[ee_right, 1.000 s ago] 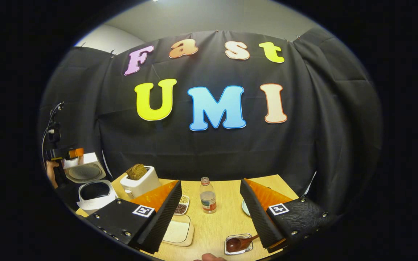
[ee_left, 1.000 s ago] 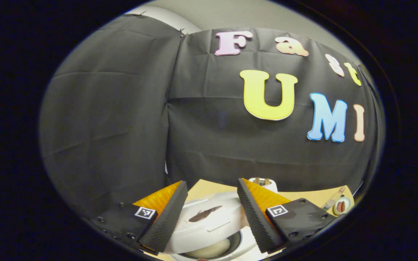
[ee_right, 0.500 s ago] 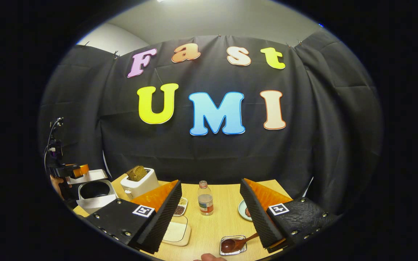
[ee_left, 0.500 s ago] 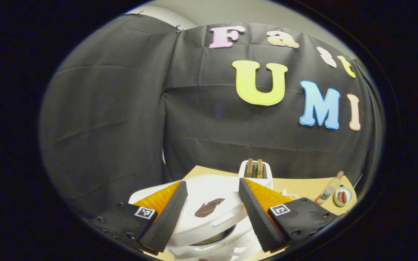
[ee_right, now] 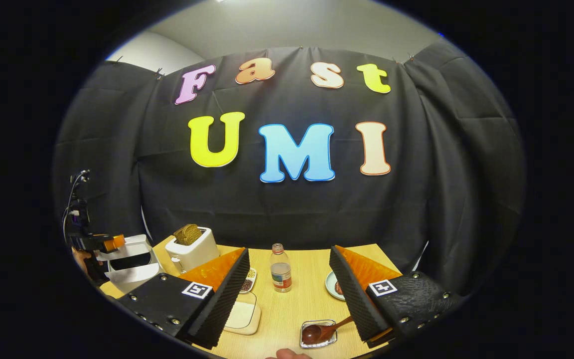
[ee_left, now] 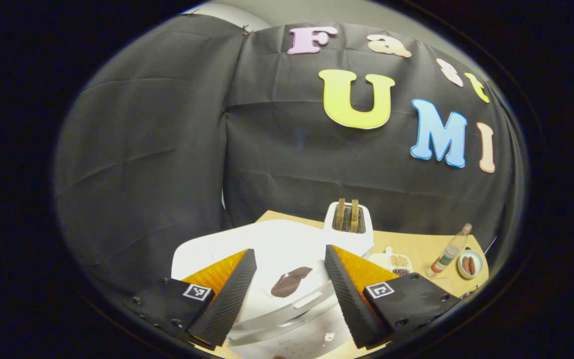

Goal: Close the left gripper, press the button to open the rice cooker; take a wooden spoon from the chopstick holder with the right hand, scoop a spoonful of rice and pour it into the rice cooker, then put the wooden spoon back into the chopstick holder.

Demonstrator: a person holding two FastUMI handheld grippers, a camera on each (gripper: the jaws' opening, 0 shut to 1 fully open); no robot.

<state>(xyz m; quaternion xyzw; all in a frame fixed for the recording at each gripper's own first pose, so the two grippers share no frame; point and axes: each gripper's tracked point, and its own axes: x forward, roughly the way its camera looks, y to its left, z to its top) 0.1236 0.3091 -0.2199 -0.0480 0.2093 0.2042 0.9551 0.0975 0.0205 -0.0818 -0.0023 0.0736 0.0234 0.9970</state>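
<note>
At the counter's (ee_right: 297,309) left end, white rice cooker (ee_left: 272,249): lid (ee_left: 277,259) lowered. One second ago it stood raised with the dark inner pot exposed; half a second ago it was halfway down; now only a narrow dark gap shows under it in the right gripper view (ee_right: 130,259).

Left gripper (ee_left: 287,289): fingers spread apart, grasping nothing, lid top and its brown emblem (ee_left: 291,280) between them. Seen from the right gripper view, it sits at the lid (ee_right: 100,243).

Right gripper (ee_right: 289,294): fingers released, empty, hovering above the counter.

Wooden spoon (ee_right: 324,330): bowl resting in a small metal tray (ee_right: 318,340), handle angled toward the right finger.

Rice container (ee_right: 242,316): pale, lidded, just beside the left finger.

Other stock: toaster with bread (ee_right: 192,247), bottle (ee_right: 280,269), small plate (ee_right: 334,286).

Assessment: the cooker looks to be closing, so the scooping and pouring appear done.
</note>
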